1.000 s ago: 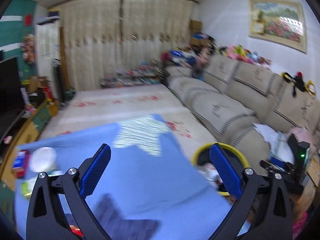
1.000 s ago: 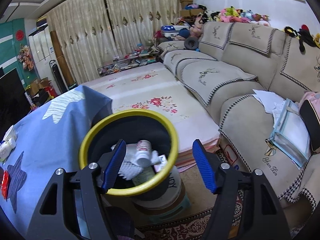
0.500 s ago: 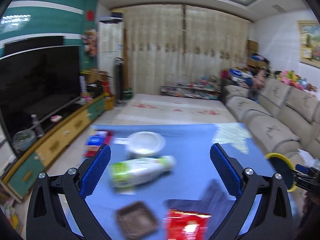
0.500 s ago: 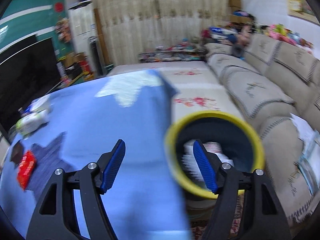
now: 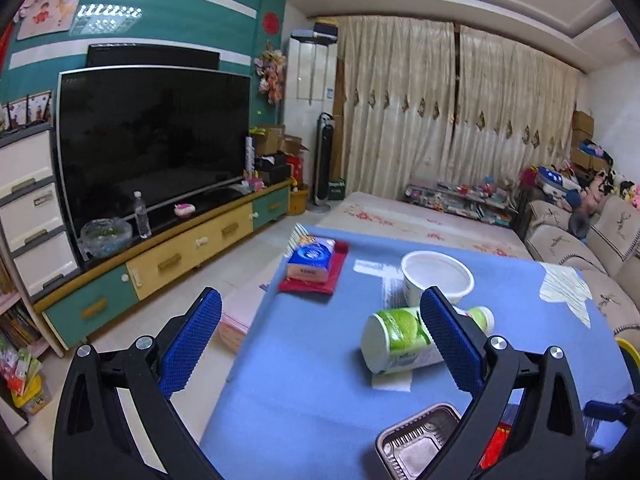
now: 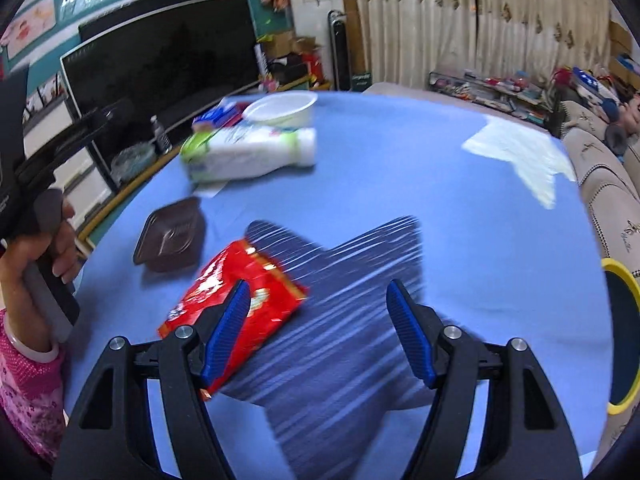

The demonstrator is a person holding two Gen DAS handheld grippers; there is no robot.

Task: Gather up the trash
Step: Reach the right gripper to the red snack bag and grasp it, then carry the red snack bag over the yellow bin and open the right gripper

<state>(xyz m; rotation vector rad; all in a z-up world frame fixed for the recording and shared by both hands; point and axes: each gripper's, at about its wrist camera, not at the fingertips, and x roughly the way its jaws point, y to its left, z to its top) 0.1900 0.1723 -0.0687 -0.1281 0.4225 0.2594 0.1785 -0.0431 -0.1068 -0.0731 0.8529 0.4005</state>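
Both tongs open and empty over a littered blue bench, next pickup pending.

The right tongs (image 6: pixel 316 330) stand wide with nothing between the pads; the red snack wrapper (image 6: pixel 236 304) lies just to their left, partly under the left pad, its long axis slanting up toward the right, making it likely the nearest target. The left tongs (image 5: pixel 320 340), equally spread and empty, face a green-and-white bottle (image 5: pixel 404 340) lying on its side just right of centre, cap pointing away to the right. Beyond sit a white tub (image 5: pixel 438 280), a foil tray (image 5: pixel 416 440) and the yellow-rimmed bin (image 6: pixel 620 340) at the bench's right edge.
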